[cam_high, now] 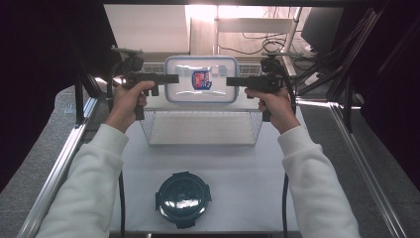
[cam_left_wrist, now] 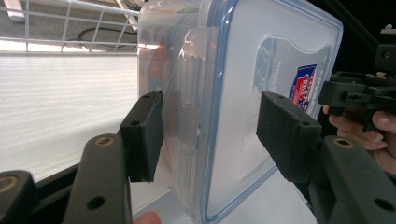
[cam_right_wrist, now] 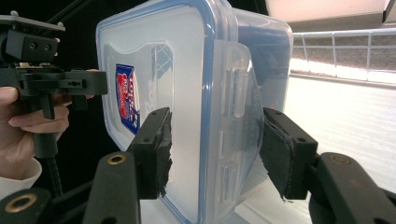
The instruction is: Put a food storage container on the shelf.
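A clear rectangular food container (cam_high: pixel 200 79) with a blue-rimmed lid and a red-and-blue label hangs over the far half of a wire basket (cam_high: pixel 200 141). My left gripper (cam_high: pixel 173 78) clamps its left edge and my right gripper (cam_high: pixel 230 81) clamps its right edge. In the left gripper view the container (cam_left_wrist: pixel 233 93) sits between the pads (cam_left_wrist: pixel 142 135), one pad on the body and one on the lid, with the left gripper (cam_left_wrist: pixel 210 135) shut on it. The right gripper (cam_right_wrist: pixel 215 149) holds the container (cam_right_wrist: pixel 187 93) the same way across its side latch.
A round container with a dark latched lid (cam_high: pixel 183 198) stands near the table's front edge. The white table (cam_high: pixel 237 163) has metal rails along both sides. Cables and a chair lie beyond the far edge. A hand with the other gripper (cam_left_wrist: pixel 355 91) (cam_right_wrist: pixel 60 81) appears past the container.
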Available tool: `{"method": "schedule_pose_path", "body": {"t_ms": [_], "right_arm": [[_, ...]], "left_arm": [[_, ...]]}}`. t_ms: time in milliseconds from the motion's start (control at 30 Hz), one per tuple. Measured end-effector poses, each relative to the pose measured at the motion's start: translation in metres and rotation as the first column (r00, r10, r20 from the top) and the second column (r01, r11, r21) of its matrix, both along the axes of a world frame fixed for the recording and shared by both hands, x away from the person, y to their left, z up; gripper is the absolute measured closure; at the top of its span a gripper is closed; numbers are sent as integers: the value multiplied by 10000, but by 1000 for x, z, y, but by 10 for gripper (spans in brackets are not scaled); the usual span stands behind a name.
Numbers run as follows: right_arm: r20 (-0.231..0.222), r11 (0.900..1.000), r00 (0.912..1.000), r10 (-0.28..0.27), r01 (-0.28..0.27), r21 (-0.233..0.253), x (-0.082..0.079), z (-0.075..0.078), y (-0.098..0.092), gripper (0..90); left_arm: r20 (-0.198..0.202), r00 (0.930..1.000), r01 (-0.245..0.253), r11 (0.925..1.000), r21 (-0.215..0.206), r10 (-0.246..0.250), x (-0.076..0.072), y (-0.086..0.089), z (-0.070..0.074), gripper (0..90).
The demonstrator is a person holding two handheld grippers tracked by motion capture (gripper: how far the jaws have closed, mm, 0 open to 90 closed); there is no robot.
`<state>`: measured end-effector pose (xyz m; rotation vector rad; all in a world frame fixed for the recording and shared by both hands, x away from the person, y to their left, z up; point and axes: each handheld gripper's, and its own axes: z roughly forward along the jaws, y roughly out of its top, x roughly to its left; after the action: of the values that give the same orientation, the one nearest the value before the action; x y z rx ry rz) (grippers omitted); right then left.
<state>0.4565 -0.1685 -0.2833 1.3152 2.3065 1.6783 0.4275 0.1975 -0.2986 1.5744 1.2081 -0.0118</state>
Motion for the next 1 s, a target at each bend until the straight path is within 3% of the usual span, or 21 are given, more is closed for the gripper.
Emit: {"method": "schedule_pose_path", "body": {"t_ms": [267, 667, 1000], "right_arm": [[-299, 10000, 9995, -63, 62, -36, 8, -6, 0, 452], [-684, 9999, 9976, -129, 133, 55, 18, -13, -2, 452], [-1637, 9983, 9859, -338, 410, 412, 34, -15, -3, 446]], "left_arm": [[-248, 9997, -7, 9999, 123, 10, 8, -2, -6, 420], [-443, 9990, -62, 10000, -17, 61, 17, -2, -12, 426], [-635, 9976, -312, 9989, -345, 289, 27, -1, -15, 433]]}}
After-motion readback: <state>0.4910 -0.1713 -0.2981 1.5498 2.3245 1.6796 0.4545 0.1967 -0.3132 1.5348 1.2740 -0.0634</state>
